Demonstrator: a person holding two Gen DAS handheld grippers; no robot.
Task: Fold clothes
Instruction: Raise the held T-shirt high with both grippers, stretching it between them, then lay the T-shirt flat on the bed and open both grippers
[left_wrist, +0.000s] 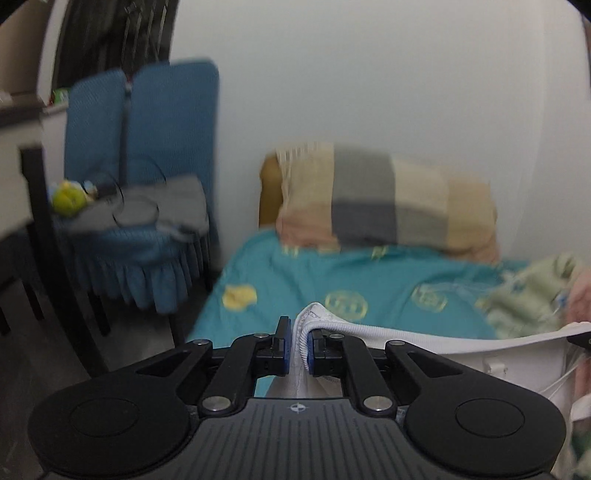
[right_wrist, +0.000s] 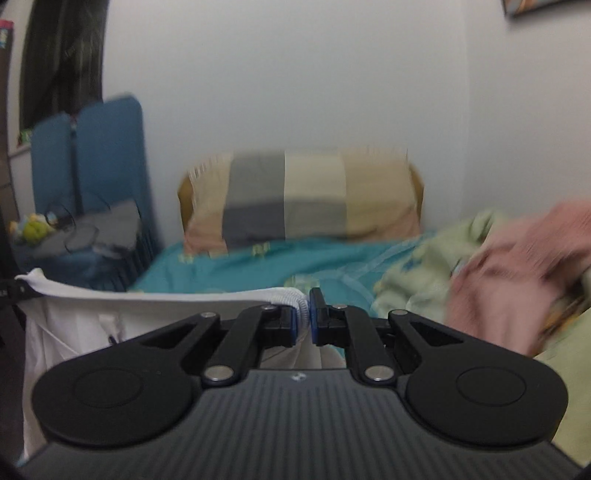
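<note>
Left tool (left_wrist: 299, 345) and right tool (right_wrist: 303, 317) both clamped tight, level, apart.

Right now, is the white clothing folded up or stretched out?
Stretched out. The left gripper and right gripper each pinch one end of the white garment, its ribbed edge pulled taut between them above the teal bedsheet.

The white garment (left_wrist: 424, 332) is smooth woven cloth with a ribbed, stitched hem, pinched between blue pads (left_wrist: 283, 347) on the matt black plastic left gripper (left_wrist: 298, 345) and right gripper (right_wrist: 303, 317), both with shiny metal rivets. The far bedsheet (left_wrist: 295, 273) is soft teal cloth; the left chair cover (left_wrist: 147, 147) looks knitted blue fabric.
</note>
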